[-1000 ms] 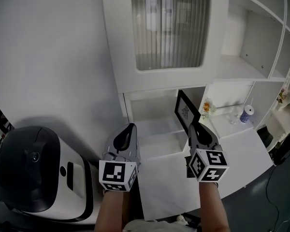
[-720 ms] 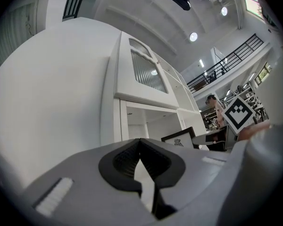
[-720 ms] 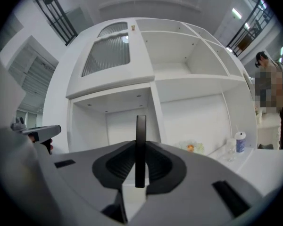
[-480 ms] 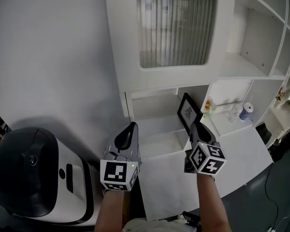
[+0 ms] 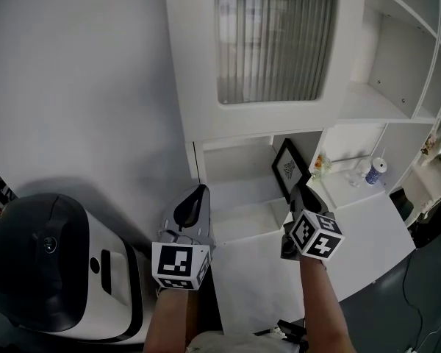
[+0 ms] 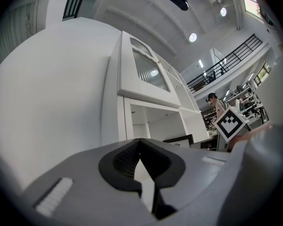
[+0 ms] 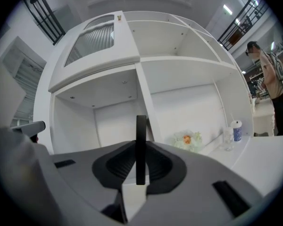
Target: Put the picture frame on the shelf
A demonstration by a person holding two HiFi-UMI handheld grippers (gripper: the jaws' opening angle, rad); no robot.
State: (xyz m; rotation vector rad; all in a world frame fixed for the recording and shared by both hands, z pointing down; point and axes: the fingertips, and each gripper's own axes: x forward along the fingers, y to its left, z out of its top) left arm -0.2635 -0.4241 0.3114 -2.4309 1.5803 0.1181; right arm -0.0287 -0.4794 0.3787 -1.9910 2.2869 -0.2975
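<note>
The black picture frame [image 5: 288, 169] stands upright at the mouth of the white shelf unit's lower open compartment [image 5: 231, 169]. My right gripper [image 5: 300, 195] is shut on its lower edge. In the right gripper view the frame [image 7: 141, 128] shows edge-on as a thin dark bar between the pads of the right gripper [image 7: 140, 160], with the compartment [image 7: 111, 119] behind it. My left gripper [image 5: 194, 201] hovers to the left over the white ledge, its jaws together and holding nothing. In the left gripper view the left gripper [image 6: 140, 144] points at the shelf unit.
A black-and-white appliance [image 5: 48, 259] stands at the lower left. A ribbed-glass cabinet door [image 5: 275, 43] sits above the compartment. To the right, a small flower [image 5: 320, 165], a glass [image 5: 355, 173] and a blue-and-white bottle [image 5: 377, 171] stand on the counter [image 5: 367, 226]. A person [image 7: 269, 76] stands far right.
My right gripper has carried the frame forward, deeper toward the lower compartment. The left gripper has stayed where it was.
</note>
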